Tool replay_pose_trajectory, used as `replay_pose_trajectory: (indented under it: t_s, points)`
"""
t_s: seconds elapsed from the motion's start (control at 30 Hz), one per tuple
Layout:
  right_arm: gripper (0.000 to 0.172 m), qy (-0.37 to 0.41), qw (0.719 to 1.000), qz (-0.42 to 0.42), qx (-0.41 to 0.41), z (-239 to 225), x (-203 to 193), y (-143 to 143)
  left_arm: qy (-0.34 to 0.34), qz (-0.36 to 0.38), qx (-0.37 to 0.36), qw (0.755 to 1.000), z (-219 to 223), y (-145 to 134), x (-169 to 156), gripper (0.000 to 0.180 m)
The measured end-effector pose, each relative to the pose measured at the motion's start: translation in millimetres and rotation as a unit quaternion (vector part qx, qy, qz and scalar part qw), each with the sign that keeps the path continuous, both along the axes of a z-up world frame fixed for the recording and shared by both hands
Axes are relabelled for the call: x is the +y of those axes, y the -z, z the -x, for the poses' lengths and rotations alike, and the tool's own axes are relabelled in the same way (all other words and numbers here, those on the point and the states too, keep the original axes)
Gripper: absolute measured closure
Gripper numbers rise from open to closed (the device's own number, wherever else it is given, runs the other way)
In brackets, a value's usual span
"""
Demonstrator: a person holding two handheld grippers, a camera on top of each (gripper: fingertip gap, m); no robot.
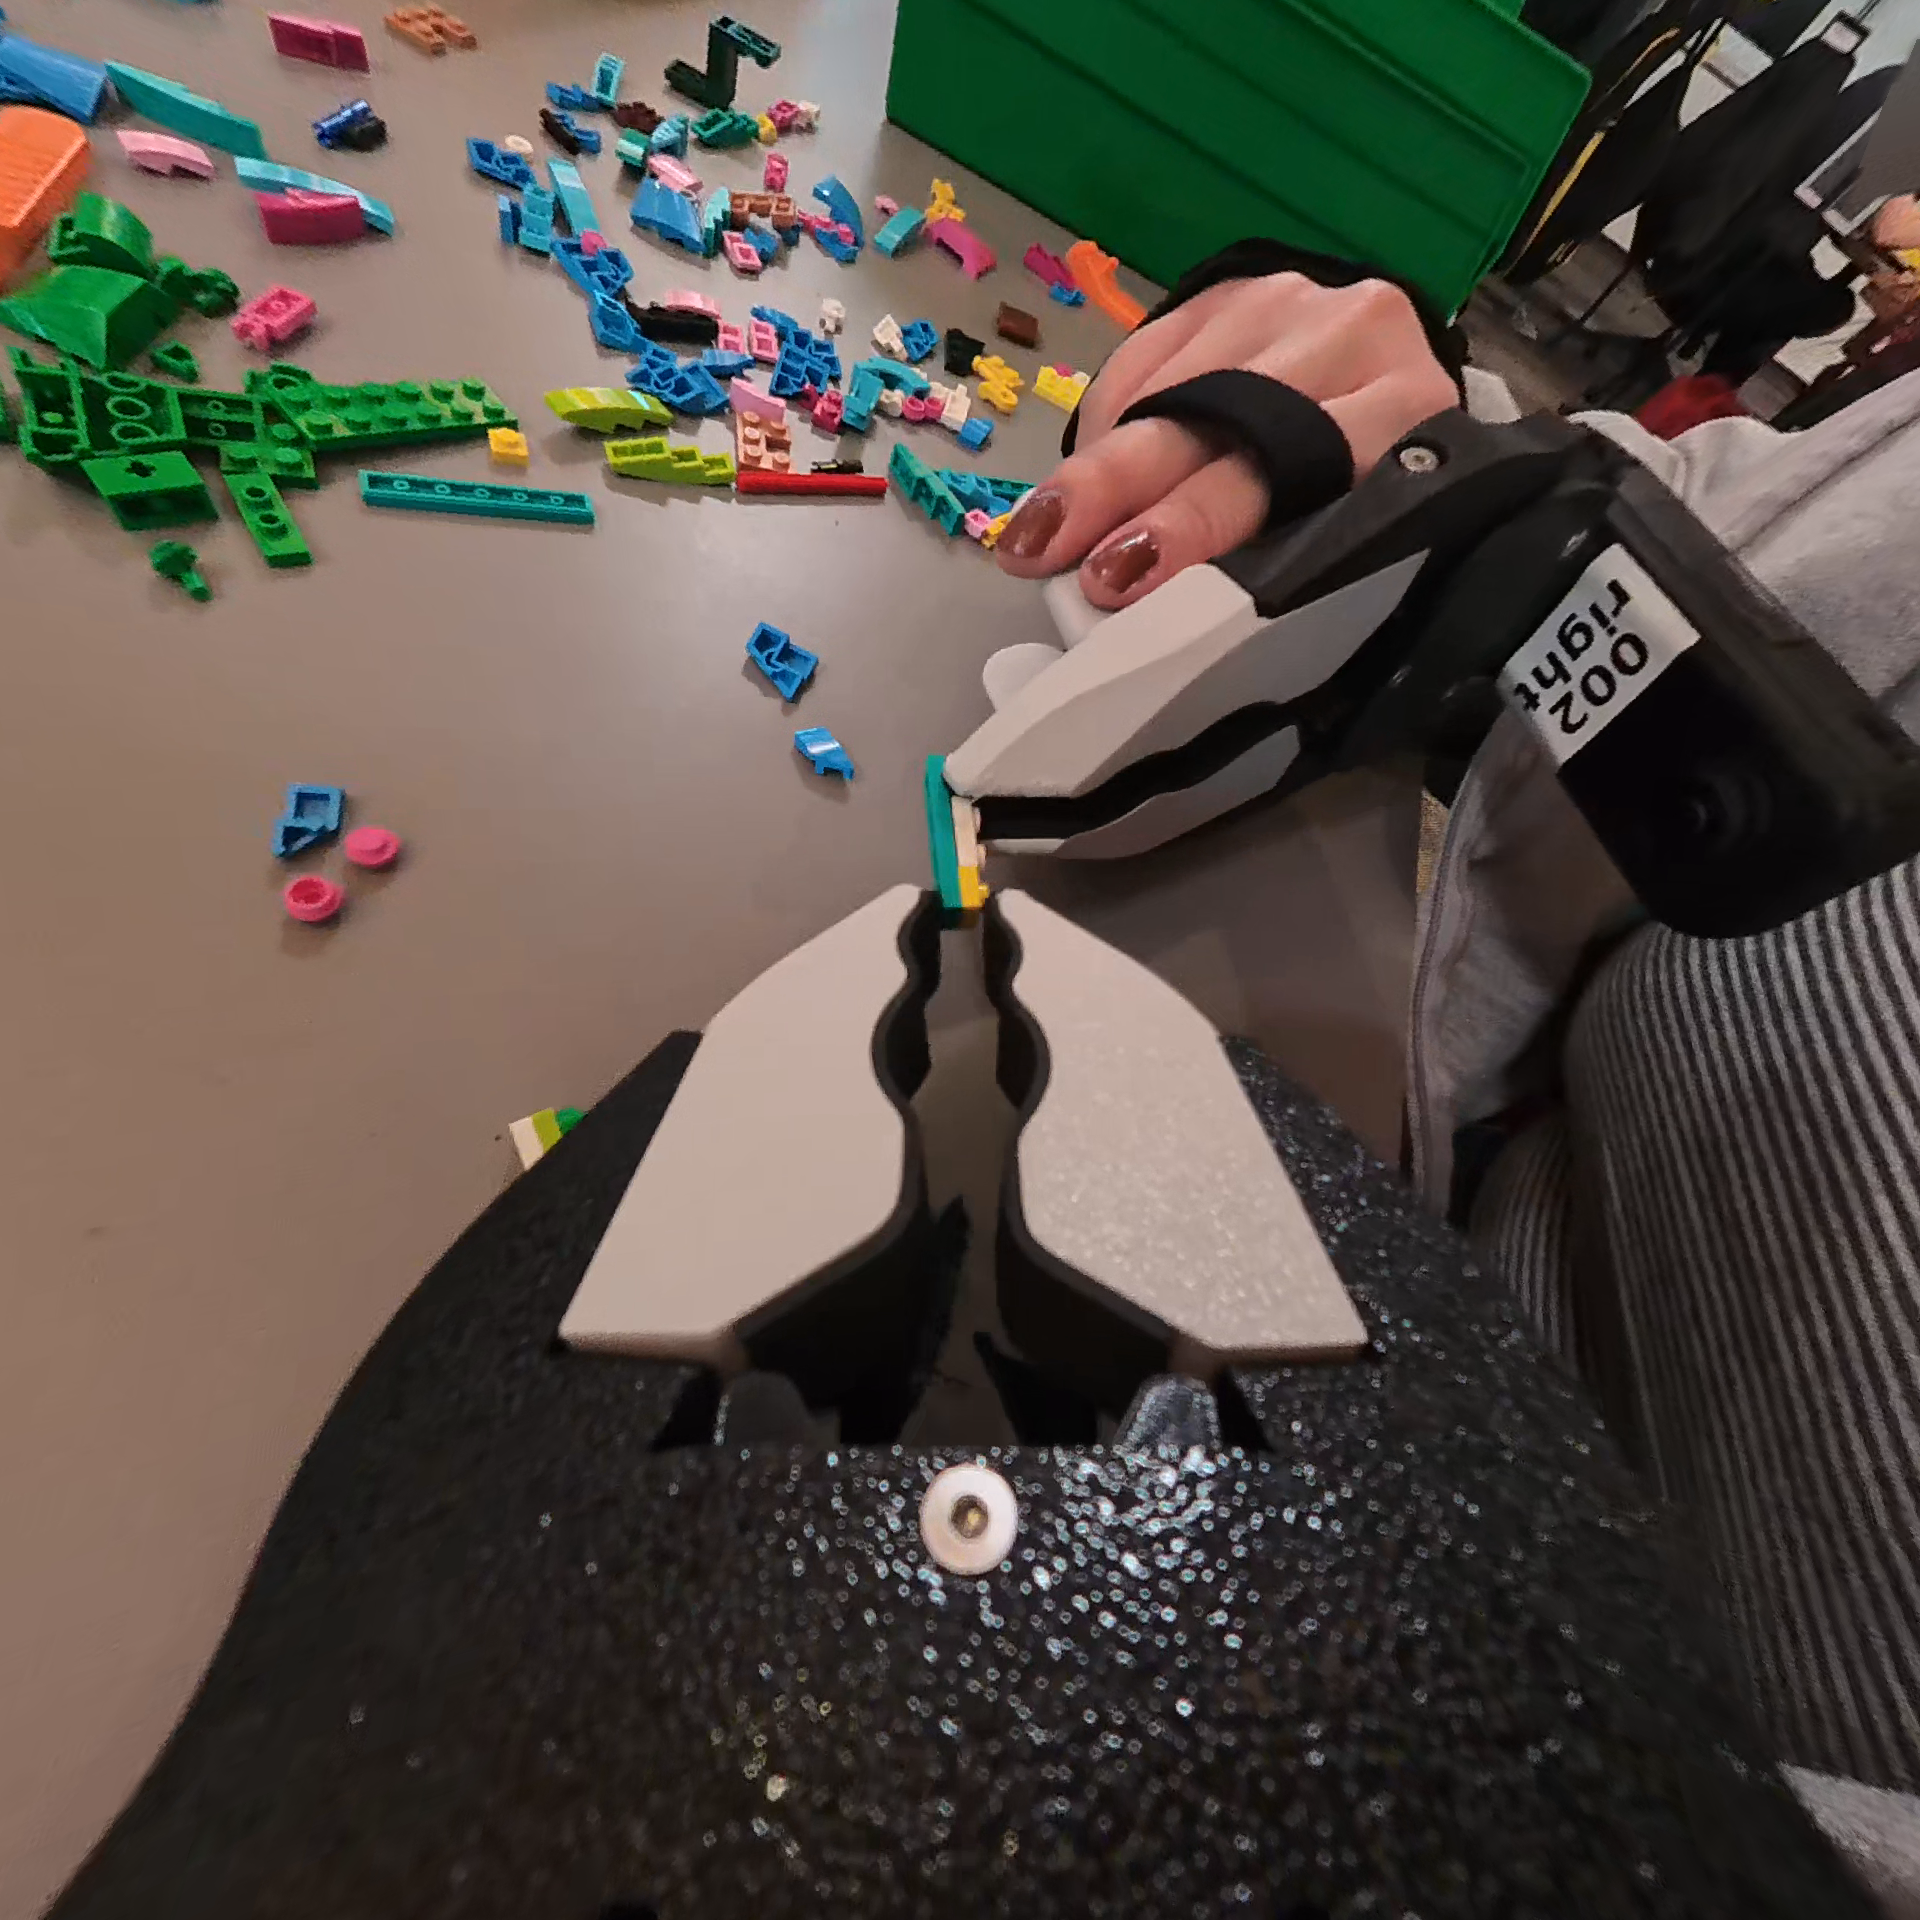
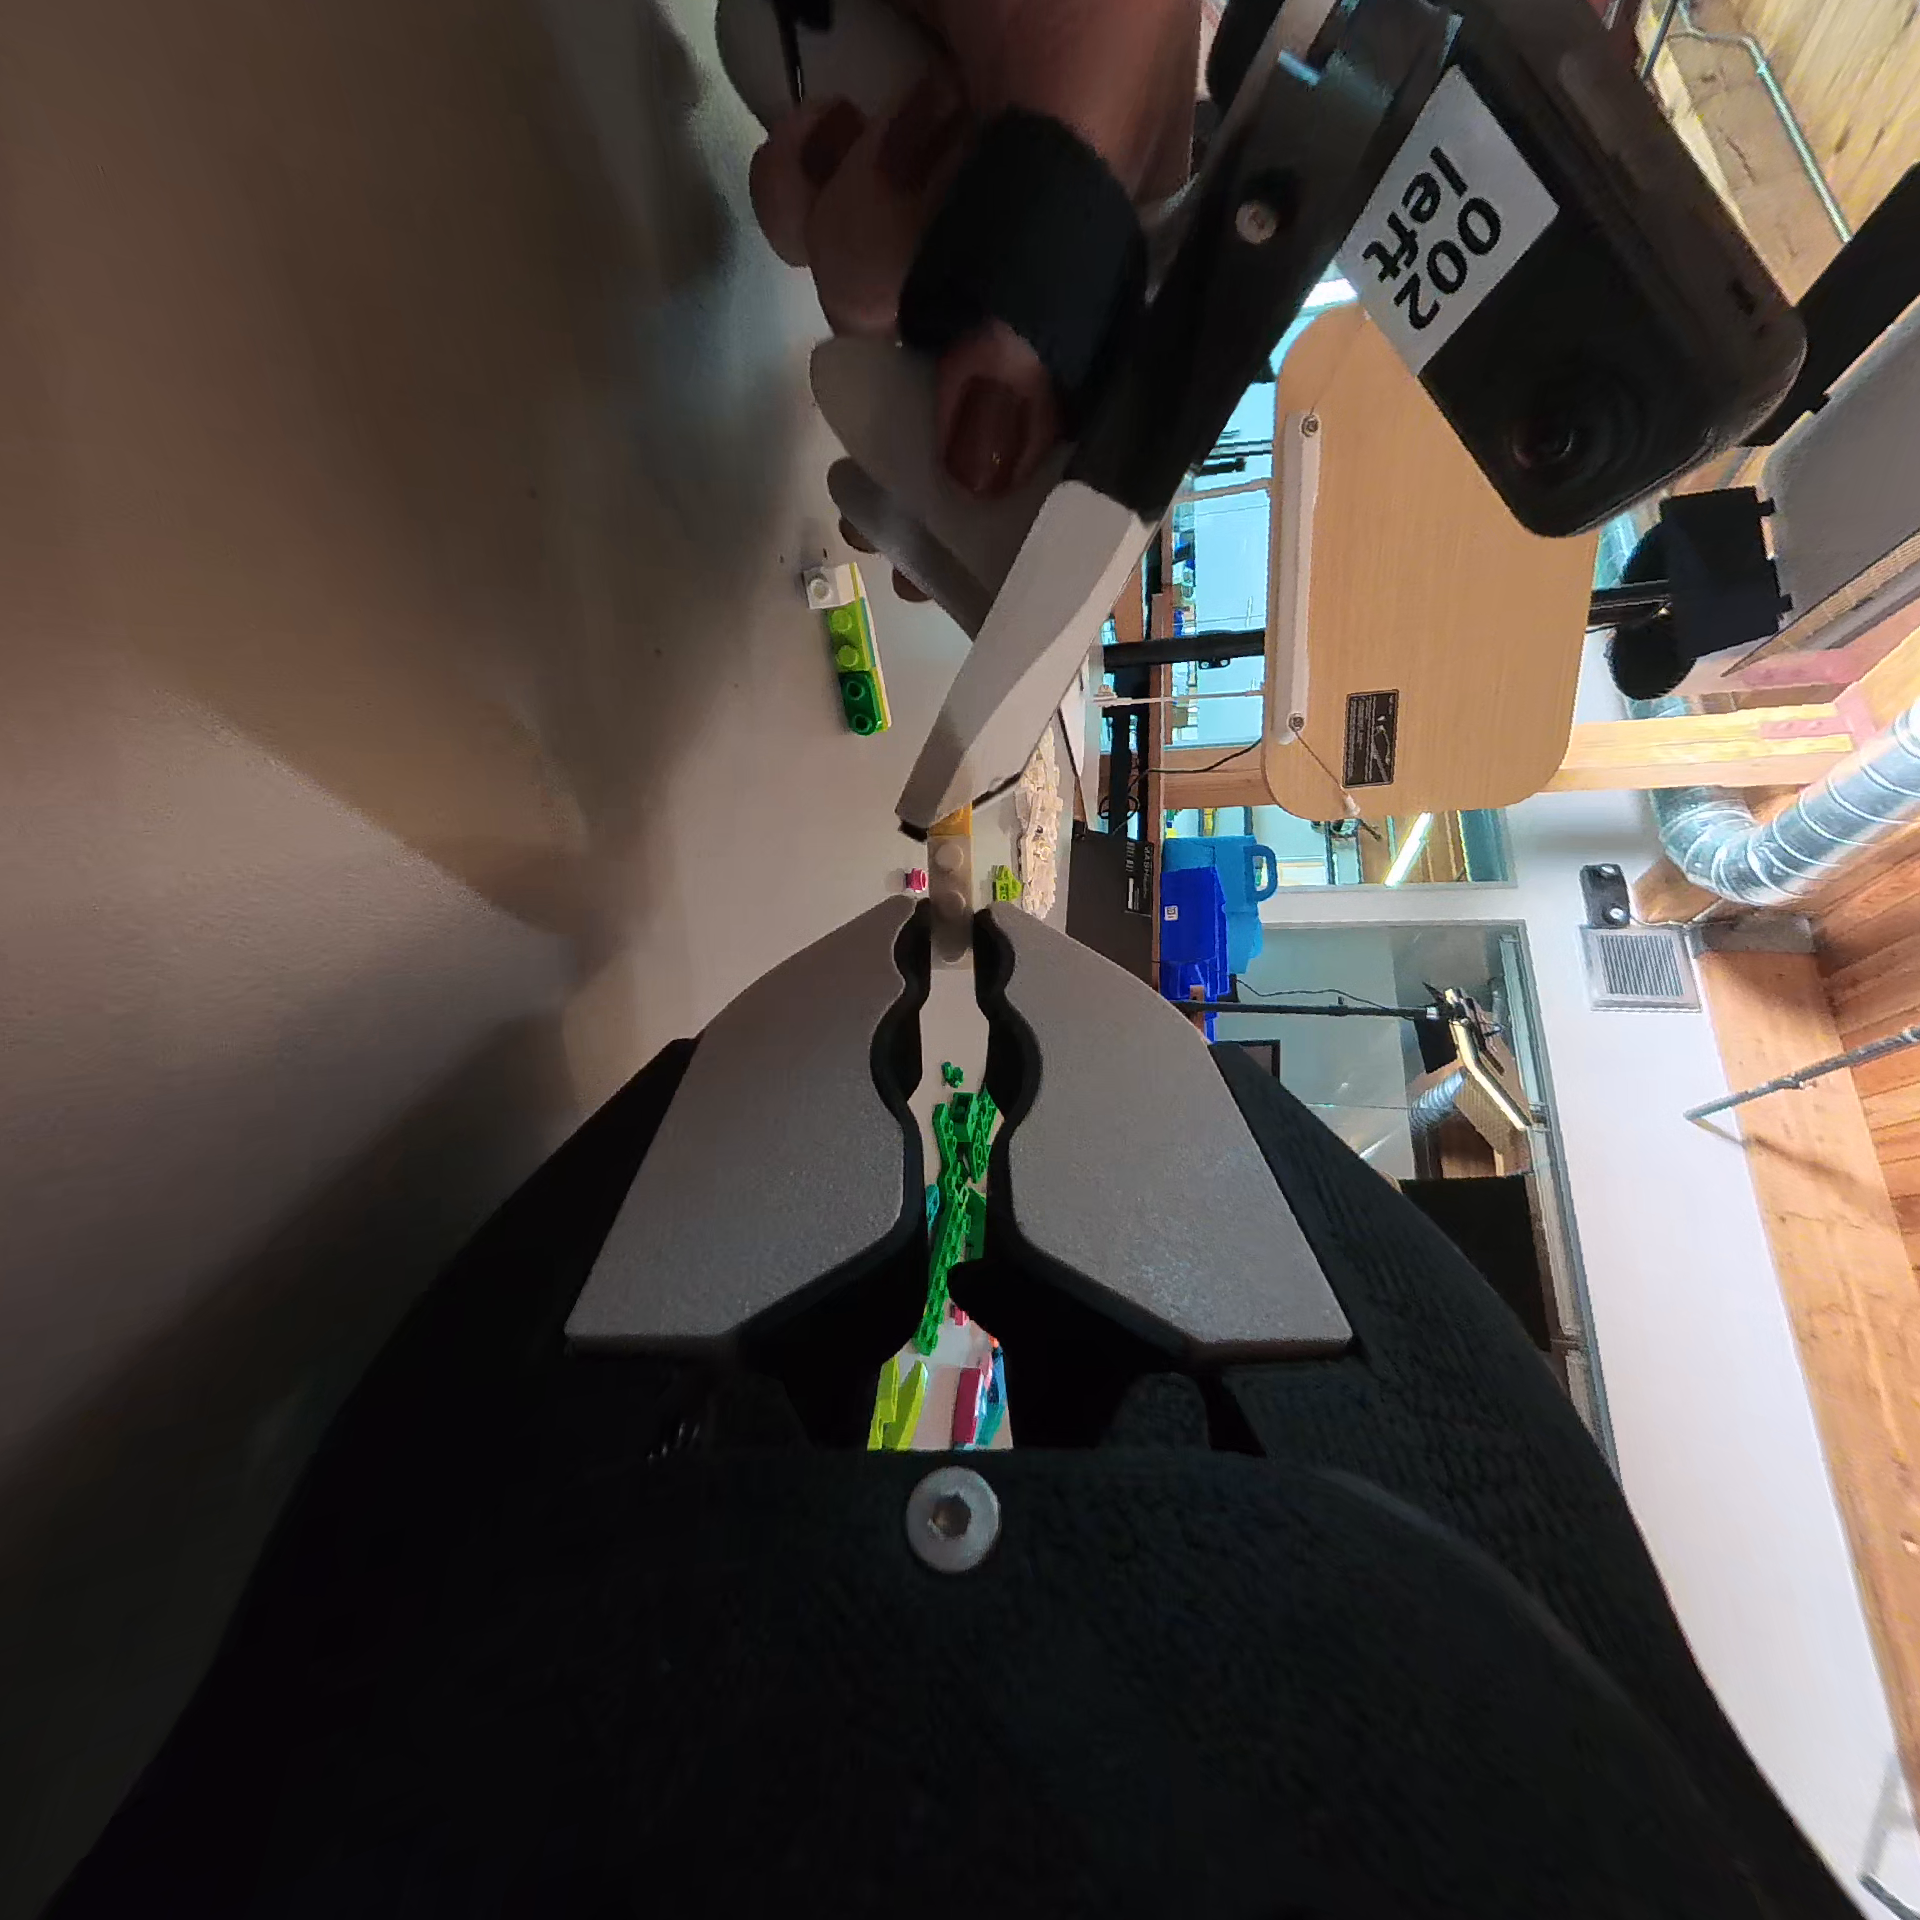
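Left wrist: both tongs pinch studded plate stack.

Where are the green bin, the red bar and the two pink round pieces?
green bin point(image 1: 1226, 135), left wrist view, its ribbed side wall
red bar point(image 1: 810, 484), left wrist view, its middle
pink round pieces point(image 1: 312, 898), left wrist view, the nearer one's top

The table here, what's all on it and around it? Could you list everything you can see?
Small stacked brick piece: one, teal with white and yellow, gripped at both ends.
Loose bricks: many, mostly blue, pink, teal; far table.
Green plates: several, far left.
Pink round studs: two, left, near a blue piece.
Green bin: one, far right.
Table: one, grey-brown.
Left gripper: pads on the piece's yellow end.
Right gripper: pads on its white end.
Hand: one, black strap.
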State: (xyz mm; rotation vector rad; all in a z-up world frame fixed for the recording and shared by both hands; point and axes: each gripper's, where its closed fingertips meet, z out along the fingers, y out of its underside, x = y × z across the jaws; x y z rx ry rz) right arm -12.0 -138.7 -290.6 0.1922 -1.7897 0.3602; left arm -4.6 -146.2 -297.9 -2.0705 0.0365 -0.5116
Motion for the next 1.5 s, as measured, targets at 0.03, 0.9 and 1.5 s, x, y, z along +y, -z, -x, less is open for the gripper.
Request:
replay_pose_trajectory:
  t_s: [0.03,0.9,1.5]
  points:
    - [0.165,-0.001,1.000,0.002,0.002,-0.1,-0.1,-0.5,0.002,0.001,-0.001,1.000,-0.1,-0.4,-0.2,0.172]
    - [0.166,-0.054,0.991,0.118,0.027,-18.0,-14.7,-34.1,0.067,-0.085,-0.115,0.987,-21.0,-37.2,-5.7,0.170]
    - [0.166,-0.055,0.992,0.110,0.013,-17.1,-15.1,-28.3,0.070,-0.092,-0.128,0.985,-21.1,-35.2,-5.0,0.169]
